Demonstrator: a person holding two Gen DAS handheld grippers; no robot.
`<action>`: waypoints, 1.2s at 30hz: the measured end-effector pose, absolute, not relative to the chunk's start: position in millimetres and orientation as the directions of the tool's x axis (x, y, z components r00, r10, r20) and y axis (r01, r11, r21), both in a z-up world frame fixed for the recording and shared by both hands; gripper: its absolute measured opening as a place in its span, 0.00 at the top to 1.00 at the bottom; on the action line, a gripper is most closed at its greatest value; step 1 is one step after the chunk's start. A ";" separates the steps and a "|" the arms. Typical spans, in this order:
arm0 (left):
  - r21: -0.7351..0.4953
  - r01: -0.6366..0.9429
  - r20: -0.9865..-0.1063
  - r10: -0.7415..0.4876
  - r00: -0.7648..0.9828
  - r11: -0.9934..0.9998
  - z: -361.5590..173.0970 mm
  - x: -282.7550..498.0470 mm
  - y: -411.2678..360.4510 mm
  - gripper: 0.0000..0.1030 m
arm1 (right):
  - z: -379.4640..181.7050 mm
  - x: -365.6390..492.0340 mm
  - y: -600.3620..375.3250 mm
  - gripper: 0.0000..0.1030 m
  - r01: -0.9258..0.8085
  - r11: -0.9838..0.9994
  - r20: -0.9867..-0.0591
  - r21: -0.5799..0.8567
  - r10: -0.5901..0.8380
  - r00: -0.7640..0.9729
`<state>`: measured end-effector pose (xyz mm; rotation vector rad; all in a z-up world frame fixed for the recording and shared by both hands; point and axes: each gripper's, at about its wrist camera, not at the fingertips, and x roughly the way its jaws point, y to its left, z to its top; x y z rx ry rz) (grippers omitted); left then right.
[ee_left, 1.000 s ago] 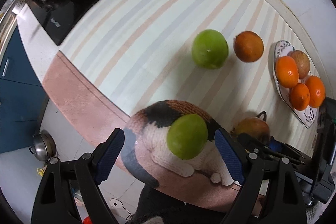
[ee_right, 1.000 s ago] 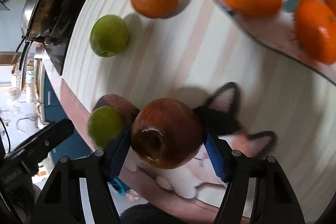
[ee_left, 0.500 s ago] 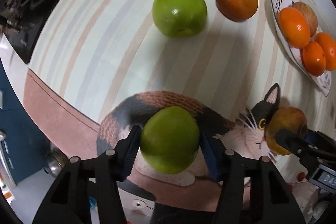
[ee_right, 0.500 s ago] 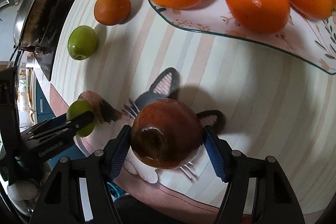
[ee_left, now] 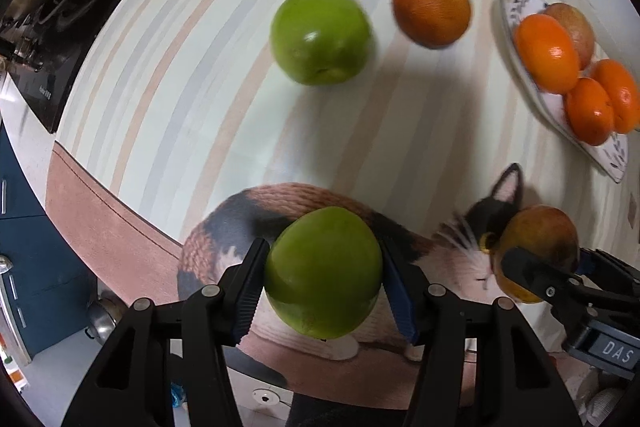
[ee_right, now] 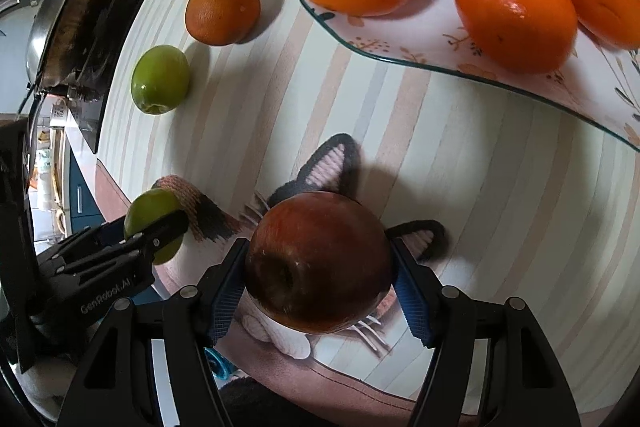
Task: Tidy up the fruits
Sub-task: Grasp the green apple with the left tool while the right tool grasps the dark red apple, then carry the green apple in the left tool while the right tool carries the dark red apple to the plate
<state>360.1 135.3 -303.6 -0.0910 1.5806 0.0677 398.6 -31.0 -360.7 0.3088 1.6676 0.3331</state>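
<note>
Left gripper [ee_left: 323, 277] pinches a green apple [ee_left: 323, 273], lifted over the cat-print mat [ee_left: 224, 99]. Right gripper [ee_right: 320, 273] clamps a red apple [ee_right: 318, 263] above the printed cat's ears. On the mat, apart: second green apple [ee_left: 322, 35] beside a loose orange [ee_left: 432, 7]. Patterned plate [ee_right: 440, 39] holds three oranges plus one brownish fruit.
</note>
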 end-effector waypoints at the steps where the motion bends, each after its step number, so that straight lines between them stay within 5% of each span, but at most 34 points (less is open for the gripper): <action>1: -0.021 -0.099 -1.000 -0.022 -0.005 0.995 -299.5 357.0 133.9 0.49 | -357.2 398.1 -34.3 0.31 0.015 0.916 -0.910 0.400 0.399 -0.112; 15: -0.186 0.038 -0.979 -0.188 0.081 0.982 -234.3 391.9 52.3 0.49 | -288.6 414.2 -173.6 0.31 0.263 0.865 -0.902 0.428 0.393 0.176; 23: -0.152 0.107 -0.972 -0.168 0.165 0.983 -207.5 473.7 17.3 0.49 | -304.3 442.2 -213.1 0.31 0.354 0.862 -0.928 0.363 0.299 0.223; 36: -0.104 0.118 -0.994 -0.106 0.010 0.988 -276.8 564.6 -12.7 0.48 | -314.8 452.9 -209.3 0.31 0.342 0.891 -0.945 0.298 0.225 0.238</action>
